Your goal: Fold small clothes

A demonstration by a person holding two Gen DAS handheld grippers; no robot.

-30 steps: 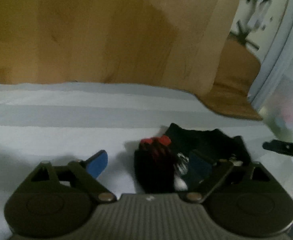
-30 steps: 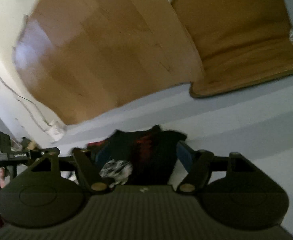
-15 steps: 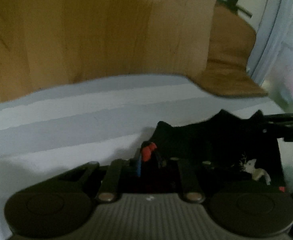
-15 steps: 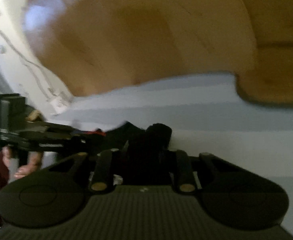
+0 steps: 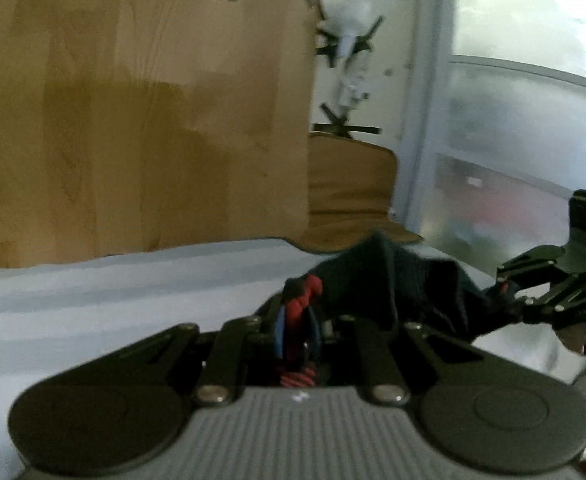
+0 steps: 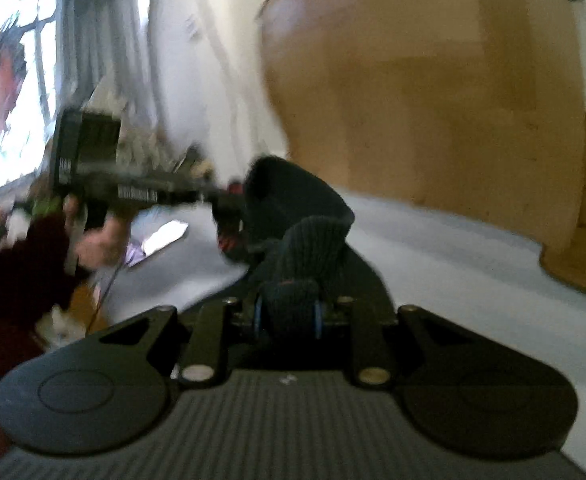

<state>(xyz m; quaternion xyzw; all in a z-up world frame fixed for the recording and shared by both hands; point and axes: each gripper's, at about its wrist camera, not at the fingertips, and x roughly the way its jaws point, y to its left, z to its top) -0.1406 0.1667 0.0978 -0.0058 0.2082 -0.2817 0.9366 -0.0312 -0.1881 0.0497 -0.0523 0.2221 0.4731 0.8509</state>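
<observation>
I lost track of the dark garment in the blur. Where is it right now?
The dark garment hangs stretched between both tongs above the grey sheet: the left tongs pinch its red-trimmed edge, the right tongs its other end.

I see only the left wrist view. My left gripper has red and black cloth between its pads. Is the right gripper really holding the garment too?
Observer: Yes. In the right wrist view the right gripper is shut on a dark ribbed fold of the garment.
Operator: Is anything lying on the bed behind my left gripper?
Observer: A pale flat thing, too blurred to name, lies on the sheet beneath the left gripper.
Operator: Who holds the left gripper?
Observer: A bare hand grips its handle, with a dark red sleeve behind it.
</observation>
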